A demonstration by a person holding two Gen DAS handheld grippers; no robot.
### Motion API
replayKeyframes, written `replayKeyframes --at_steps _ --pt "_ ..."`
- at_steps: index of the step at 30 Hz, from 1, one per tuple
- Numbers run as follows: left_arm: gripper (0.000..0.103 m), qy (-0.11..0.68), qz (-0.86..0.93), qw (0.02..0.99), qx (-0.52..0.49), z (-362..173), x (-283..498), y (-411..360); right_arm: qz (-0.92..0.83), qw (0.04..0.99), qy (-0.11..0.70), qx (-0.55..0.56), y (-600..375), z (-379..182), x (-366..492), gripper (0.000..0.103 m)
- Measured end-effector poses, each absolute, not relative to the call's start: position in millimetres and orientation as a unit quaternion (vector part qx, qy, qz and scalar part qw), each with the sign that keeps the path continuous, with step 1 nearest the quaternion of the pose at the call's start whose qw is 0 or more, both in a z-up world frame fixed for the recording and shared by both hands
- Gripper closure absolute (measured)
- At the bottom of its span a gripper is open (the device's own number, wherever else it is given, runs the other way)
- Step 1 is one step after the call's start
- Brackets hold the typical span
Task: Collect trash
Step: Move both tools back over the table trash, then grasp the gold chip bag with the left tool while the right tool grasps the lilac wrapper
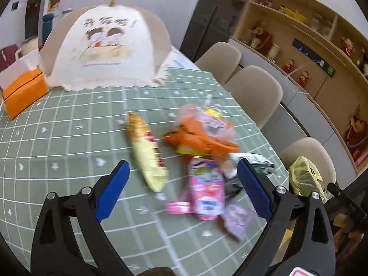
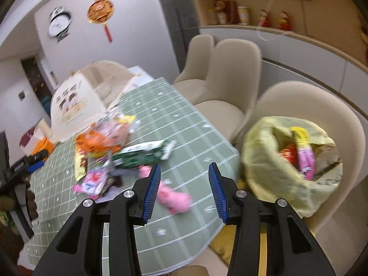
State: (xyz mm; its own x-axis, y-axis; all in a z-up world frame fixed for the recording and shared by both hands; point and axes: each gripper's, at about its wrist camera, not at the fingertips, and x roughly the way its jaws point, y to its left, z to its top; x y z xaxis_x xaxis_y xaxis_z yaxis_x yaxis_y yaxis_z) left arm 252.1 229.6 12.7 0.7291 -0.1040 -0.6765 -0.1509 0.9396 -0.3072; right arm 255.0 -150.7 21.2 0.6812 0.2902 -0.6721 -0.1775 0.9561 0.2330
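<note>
Collecting partway done: some wrappers sit in my yellow bag [image 2: 264, 142]; a pile of wrappers [image 1: 202, 142] remains on the table [image 1: 69, 138]. My left gripper [image 1: 181, 184] and right gripper [image 2: 184, 191] both gape, empty.

Bare tablecloth [image 1: 57, 138] lies open left of the wrapper pile [image 1: 197, 151]; the food cover [image 1: 108, 46] blocks the far side
</note>
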Motion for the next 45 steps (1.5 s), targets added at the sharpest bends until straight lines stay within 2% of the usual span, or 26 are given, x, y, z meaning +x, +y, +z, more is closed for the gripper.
replayKeyframes --at_steps 5,11,16,18,23,25,26,30,37,45 --pt "0.009 0.388 -0.015 0.903 -0.183 -10 257 273 0.118 0.914 0.384 0.053 -101 17 243 0.062" --pt "0.009 0.423 -0.032 0.885 -0.191 -41 276 283 0.131 0.912 0.389 0.021 -68 6 236 0.062" --pt "0.02 0.428 -0.027 0.882 -0.196 -58 311 277 0.142 0.908 0.394 0.01 -57 -6 241 0.062" --pt "0.033 0.44 -0.007 0.876 -0.196 -67 331 278 0.14 0.906 0.4 0.011 -56 -11 246 0.062" --pt "0.041 0.466 0.014 0.861 -0.205 -84 361 278 0.146 0.904 0.402 0.009 -53 -18 260 0.062" --pt "0.05 0.478 0.019 0.856 -0.193 -90 371 277 0.154 0.9 0.408 0.01 -51 -23 263 0.062" --pt "0.063 0.482 0.02 0.855 -0.19 -92 373 276 0.16 0.897 0.412 0.005 -49 -28 265 0.062" --pt "0.072 0.479 0.001 0.859 -0.181 -84 365 274 0.165 0.888 0.428 -0.009 -44 -44 267 0.062" --pt "0.072 0.467 -0.053 0.864 -0.181 -60 315 264 0.211 0.855 0.475 0.015 -41 -75 268 0.062" --pt "0.072 0.465 -0.072 0.861 -0.194 -57 285 260 0.223 0.84 0.495 0.021 -31 -97 283 0.062"
